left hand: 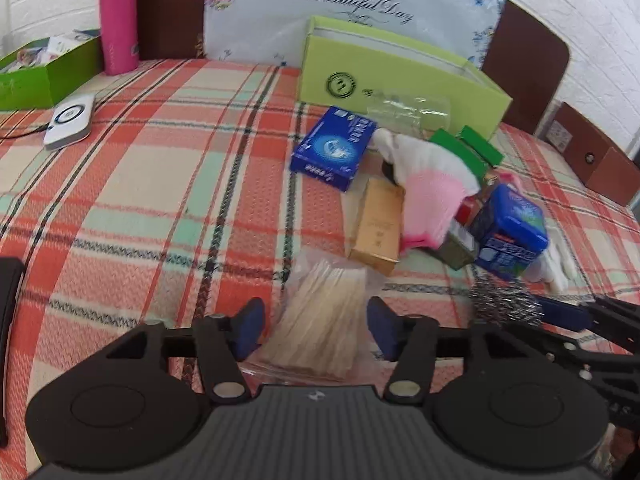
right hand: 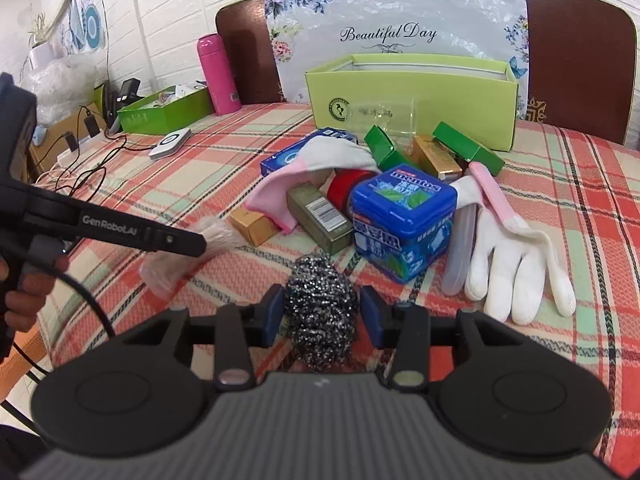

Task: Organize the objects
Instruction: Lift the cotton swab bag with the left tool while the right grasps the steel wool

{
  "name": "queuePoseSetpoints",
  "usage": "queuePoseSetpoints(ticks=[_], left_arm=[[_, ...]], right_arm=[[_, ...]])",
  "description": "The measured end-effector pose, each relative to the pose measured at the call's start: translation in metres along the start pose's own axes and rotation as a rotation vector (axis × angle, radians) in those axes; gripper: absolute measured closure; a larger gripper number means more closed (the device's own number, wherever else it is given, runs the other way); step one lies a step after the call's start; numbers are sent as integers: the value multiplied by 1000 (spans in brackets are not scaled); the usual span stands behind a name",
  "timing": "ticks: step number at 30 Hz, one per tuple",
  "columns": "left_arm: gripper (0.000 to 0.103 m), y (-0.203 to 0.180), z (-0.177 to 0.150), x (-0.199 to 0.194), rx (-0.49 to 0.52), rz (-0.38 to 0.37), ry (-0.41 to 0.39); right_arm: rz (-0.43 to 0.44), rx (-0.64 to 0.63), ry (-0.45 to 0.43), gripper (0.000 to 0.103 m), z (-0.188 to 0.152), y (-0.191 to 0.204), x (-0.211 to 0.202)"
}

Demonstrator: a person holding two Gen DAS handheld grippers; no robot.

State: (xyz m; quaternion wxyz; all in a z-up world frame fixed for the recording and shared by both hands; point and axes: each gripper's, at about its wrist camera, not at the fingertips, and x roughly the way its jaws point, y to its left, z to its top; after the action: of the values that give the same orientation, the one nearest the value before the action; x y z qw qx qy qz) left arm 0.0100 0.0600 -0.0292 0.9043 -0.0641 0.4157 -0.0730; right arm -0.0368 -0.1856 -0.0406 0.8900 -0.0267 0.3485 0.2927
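the right gripper is clenched on the steel wool at lower centre, while the left gripper, jaws released, straddles the bag of toothpicks: centre its pads, squeeze gently, then carry toward the light green box upper centre.

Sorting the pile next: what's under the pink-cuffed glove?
The pink-cuffed glove drapes over a blue box, gold box and red roll; anything deeper is covered.
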Motion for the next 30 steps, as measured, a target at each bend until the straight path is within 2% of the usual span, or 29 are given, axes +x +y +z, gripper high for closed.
queuePoseSetpoints(ticks=[4, 9, 13, 14, 15, 17, 19, 22, 26, 30], left_arm=[[43, -2, -3, 0, 31, -28, 13], [46, -2, -6, 1, 35, -30, 8], [50, -4, -6, 1, 43, -43, 12], [57, -4, -7, 1, 49, -43, 14], [67, -5, -7, 0, 56, -45, 13], [74, -4, -7, -2, 57, -54, 14], [77, -4, -4, -6, 57, -71, 11], [78, -7, 5, -22, 83, -100, -29], [78, -17, 29, -49, 143, -119, -132], [78, -28, 60, -65, 171, -143, -235]], right_arm=[[-14, -15, 5, 56, -4, 2, -4], [-7, -18, 12, 55, -4, 3, -1], [9, -15, 33, 62, -5, 3, 5], [9, -13, 36, 64, -5, 3, 6], [9, -11, 38, 65, -6, 2, 6], [14, -11, 35, 68, -4, 2, 4], [42, -7, 28, 68, 1, 0, -2], [105, 11, -8, 68, 15, -6, -16], [126, -4, -87, 68, 41, -15, -37], [71, -48, -176, 68, 71, -23, -49]])
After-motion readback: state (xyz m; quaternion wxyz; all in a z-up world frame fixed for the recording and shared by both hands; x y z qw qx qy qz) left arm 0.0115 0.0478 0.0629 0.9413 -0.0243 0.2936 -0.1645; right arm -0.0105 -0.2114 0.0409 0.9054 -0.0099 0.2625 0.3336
